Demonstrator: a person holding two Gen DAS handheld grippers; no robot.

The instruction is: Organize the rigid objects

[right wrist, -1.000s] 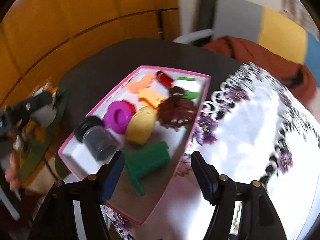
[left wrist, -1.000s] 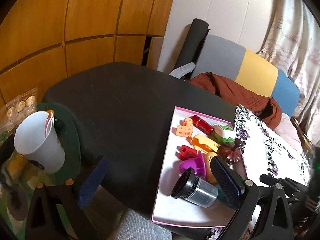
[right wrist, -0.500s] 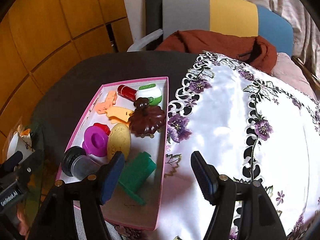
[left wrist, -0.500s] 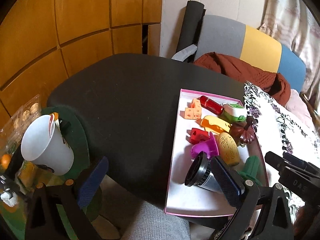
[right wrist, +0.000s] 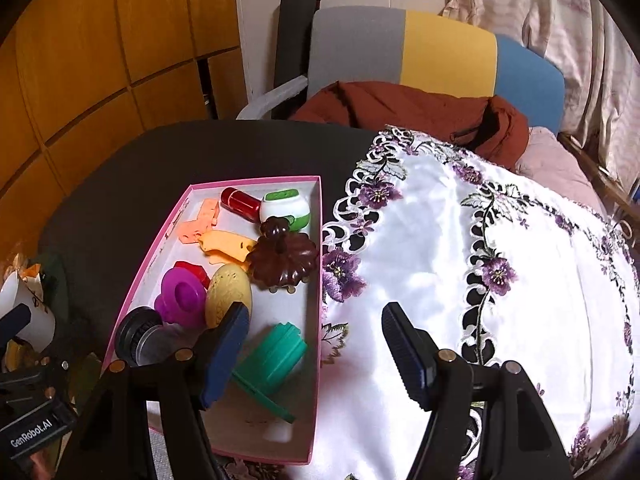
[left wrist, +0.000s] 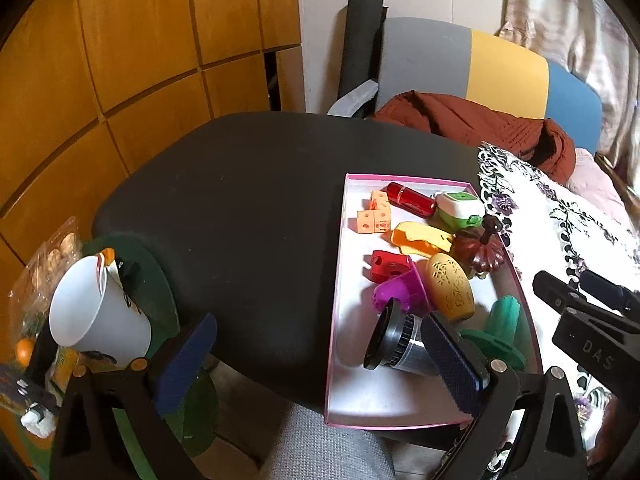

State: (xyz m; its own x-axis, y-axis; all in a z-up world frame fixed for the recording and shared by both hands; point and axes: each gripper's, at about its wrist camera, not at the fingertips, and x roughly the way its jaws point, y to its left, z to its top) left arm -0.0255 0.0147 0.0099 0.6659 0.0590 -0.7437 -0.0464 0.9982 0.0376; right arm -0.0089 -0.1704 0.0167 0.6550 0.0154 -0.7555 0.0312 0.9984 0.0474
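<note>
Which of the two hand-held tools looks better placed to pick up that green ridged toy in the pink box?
Probably the right tool. It is open and empty, and the green ridged toy lies just ahead of its left finger. The left tool, also open, points mostly at the bare black table beside the pink box.

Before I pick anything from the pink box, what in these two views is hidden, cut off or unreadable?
- Black-capped jar: its body is hidden behind the left hand-held gripper finger in the left wrist view.
- Green toy: the right hand-held gripper finger covers its left side in the right wrist view.
- Red block: mostly behind the purple toy in the right wrist view.
- White cup: its print is too small to read in the left wrist view.
</note>
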